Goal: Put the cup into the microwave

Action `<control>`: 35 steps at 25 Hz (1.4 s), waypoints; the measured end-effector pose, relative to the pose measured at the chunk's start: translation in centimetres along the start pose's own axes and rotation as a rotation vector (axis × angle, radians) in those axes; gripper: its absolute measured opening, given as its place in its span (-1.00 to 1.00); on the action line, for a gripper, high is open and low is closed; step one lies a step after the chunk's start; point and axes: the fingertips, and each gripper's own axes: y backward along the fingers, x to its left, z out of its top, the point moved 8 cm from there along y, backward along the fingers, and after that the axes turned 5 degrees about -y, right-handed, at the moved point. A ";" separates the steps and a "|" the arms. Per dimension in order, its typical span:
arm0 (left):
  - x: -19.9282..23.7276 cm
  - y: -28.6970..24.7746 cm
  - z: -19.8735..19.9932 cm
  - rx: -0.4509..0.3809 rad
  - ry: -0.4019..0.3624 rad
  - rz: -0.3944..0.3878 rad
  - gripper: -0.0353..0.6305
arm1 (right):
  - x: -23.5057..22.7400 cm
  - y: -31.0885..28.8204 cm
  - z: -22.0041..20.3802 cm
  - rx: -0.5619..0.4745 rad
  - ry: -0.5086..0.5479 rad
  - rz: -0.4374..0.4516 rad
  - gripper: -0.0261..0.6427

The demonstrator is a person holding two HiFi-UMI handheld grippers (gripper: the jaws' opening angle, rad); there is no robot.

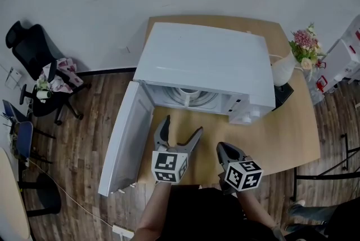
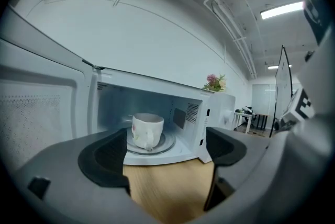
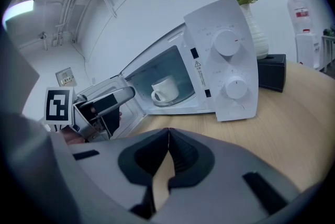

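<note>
The white cup with a handle (image 2: 146, 130) is inside the big white microwave (image 1: 208, 59). It stands upright on the round glass plate (image 2: 168, 143) in the middle of the oven. The white microwave door (image 1: 125, 138) hangs wide open on the left side.

The microwave sits on a light brown wooden bench (image 1: 281, 127). Two round white knobs (image 3: 226, 42) are on the front of the microwave, one above the other.

The left gripper (image 2: 167, 165) is held in front of the open oven, near it but not touching it. Its two jaws are spread wide apart and there is nothing between them, only the bench below. The cup is further off, inside the oven, well apart from the jaws.

The right gripper (image 3: 167, 152) is held low over the bench, just beside the left one. Its jaws are pressed together at the tips and hold nothing.

To the right of the microwave stands a white vase (image 1: 284, 68) with pink flowers (image 1: 305, 45). A small black box (image 1: 283, 92) lies next to the vase. A black office chair (image 1: 39, 59) is on the wooden floor, far to the left.
</note>
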 end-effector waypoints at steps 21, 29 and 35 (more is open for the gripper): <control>0.4 3.1 1.8 -0.031 0.002 0.027 -0.46 | 0.9 -0.2 4.6 -0.093 0.048 0.043 -0.94; 0.6 4.8 1.2 0.044 0.029 -0.028 -0.83 | 0.7 1.3 6.6 -0.181 0.126 0.040 -0.94; 0.8 6.0 1.3 0.062 0.039 -0.057 -0.88 | 0.2 3.4 8.3 -0.289 0.236 0.059 -0.94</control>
